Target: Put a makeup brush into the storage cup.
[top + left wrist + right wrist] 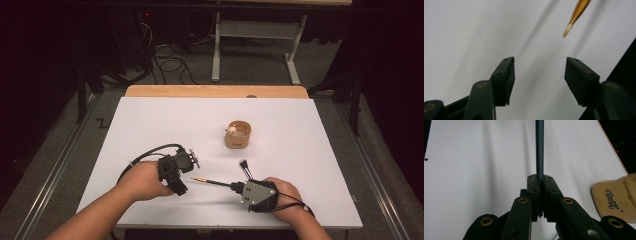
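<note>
A thin brush (212, 182) with a dark handle and a gold end lies almost level just above the white table (150, 120). My right gripper (234, 186) is shut on its handle. In the right gripper view the dark handle (539, 150) runs straight up out of the gripper (540, 180), pinched between the pads. My left gripper (181, 189) is held just left of the brush's gold end. In the left gripper view the gripper (539, 75) stands open with nothing between its jaws, and the gold end (576, 15) is ahead at the upper right.
A round wooden cup (238, 135) with a small pale item inside stands mid-table; its lettered side (616, 197) is at the right in the right gripper view. A second brush with dark bristles (244, 166) lies just beyond the right gripper. The table's front edge is close to both hands.
</note>
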`<control>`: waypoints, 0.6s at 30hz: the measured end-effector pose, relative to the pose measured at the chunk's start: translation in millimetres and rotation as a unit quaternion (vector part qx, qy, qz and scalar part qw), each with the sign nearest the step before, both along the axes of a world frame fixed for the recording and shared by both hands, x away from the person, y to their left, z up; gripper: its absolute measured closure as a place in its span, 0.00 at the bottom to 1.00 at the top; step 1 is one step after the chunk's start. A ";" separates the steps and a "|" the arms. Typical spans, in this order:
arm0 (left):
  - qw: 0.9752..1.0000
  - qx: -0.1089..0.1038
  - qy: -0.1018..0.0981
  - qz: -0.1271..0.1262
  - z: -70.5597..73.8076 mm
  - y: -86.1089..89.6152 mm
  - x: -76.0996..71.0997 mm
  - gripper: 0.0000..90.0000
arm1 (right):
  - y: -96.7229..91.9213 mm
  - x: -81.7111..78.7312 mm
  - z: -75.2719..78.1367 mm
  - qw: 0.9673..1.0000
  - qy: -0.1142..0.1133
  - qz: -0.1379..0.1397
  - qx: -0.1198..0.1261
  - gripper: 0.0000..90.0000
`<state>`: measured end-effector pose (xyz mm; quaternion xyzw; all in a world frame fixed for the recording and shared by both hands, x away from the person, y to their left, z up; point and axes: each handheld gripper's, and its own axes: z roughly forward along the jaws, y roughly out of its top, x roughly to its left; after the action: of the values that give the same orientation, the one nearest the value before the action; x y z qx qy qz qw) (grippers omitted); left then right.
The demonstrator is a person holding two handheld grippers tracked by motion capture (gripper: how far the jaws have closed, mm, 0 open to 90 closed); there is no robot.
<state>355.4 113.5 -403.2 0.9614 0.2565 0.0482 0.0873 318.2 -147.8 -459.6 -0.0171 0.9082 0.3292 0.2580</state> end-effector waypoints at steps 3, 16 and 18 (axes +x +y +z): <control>1.000 -0.006 -0.005 0.015 -5.9 7.2 0.7 0.45 | -0.9 0.7 -0.5 1.000 0.003 -0.005 0.002 0.96; 0.993 -0.058 -0.035 0.096 -30.1 39.4 4.0 0.44 | -3.4 1.7 0.6 1.000 0.006 -0.007 0.002 0.96; 0.991 -0.065 -0.040 0.107 -32.2 43.3 4.5 0.45 | -3.4 1.5 0.7 1.000 0.006 -0.011 0.005 0.96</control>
<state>359.9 156.8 -435.4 0.9179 0.3570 0.0787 0.1543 319.6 -151.2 -458.9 -0.0040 0.9083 0.3310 0.2559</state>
